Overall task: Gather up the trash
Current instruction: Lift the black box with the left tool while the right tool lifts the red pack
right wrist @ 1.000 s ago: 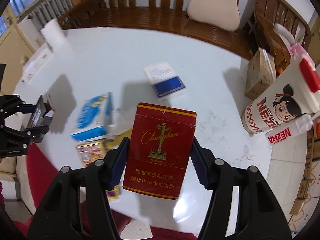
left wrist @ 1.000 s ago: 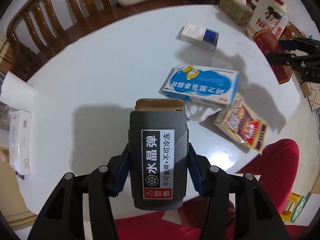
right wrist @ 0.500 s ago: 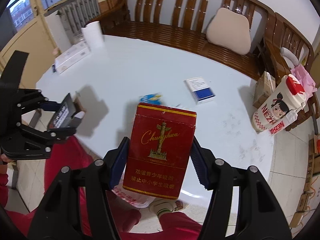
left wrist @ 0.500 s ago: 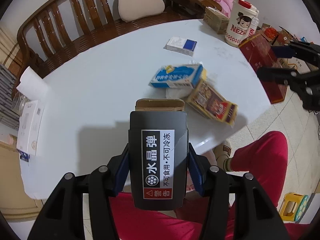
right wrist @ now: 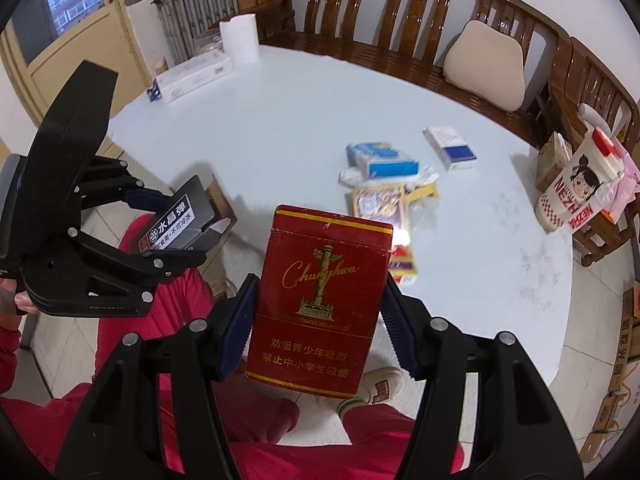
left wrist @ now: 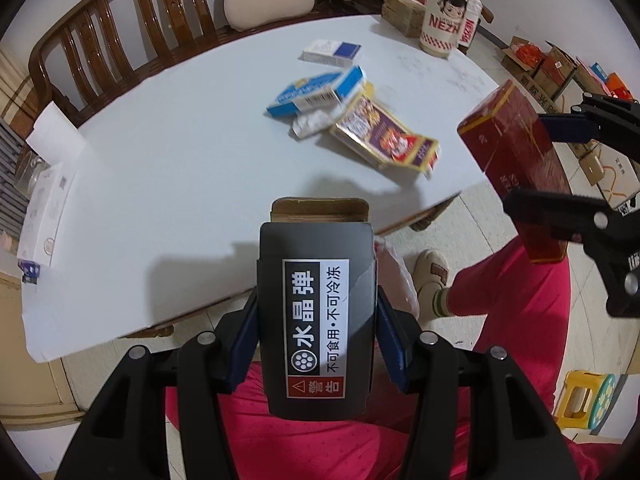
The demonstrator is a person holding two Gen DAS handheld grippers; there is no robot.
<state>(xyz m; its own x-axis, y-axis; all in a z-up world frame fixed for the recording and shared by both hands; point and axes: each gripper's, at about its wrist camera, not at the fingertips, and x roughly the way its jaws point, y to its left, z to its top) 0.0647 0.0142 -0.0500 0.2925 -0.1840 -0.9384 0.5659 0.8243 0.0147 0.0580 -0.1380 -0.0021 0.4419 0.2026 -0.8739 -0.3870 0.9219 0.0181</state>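
My left gripper [left wrist: 318, 336] is shut on a dark grey box [left wrist: 316, 316] with a white label, held off the table's near edge above red-trousered legs. My right gripper [right wrist: 318, 320] is shut on a red cigarette pack [right wrist: 320, 300], also off the table's edge. Each gripper shows in the other's view: the right gripper with the red pack [left wrist: 520, 152], the left gripper with the grey box [right wrist: 180, 220]. On the white round table [left wrist: 180, 152] lie a blue-and-white box [left wrist: 316, 90], a purple-and-yellow box [left wrist: 384, 138], crumpled tissue [left wrist: 310, 124] and a white-and-blue pack [left wrist: 332, 51].
A Nezha cup [left wrist: 450, 20] stands at the table's far right. A paper roll [right wrist: 240, 38] and a long white box [right wrist: 194, 76] sit at the far left. A wooden bench with a cushion [right wrist: 484, 70] curves behind. Cardboard boxes [left wrist: 560, 76] and a yellow stool [left wrist: 584, 400] are on the floor.
Both grippers have pulled back from over the table toward the person, still holding their boxes. The table items now lie farther away, and the legs and floor show below.
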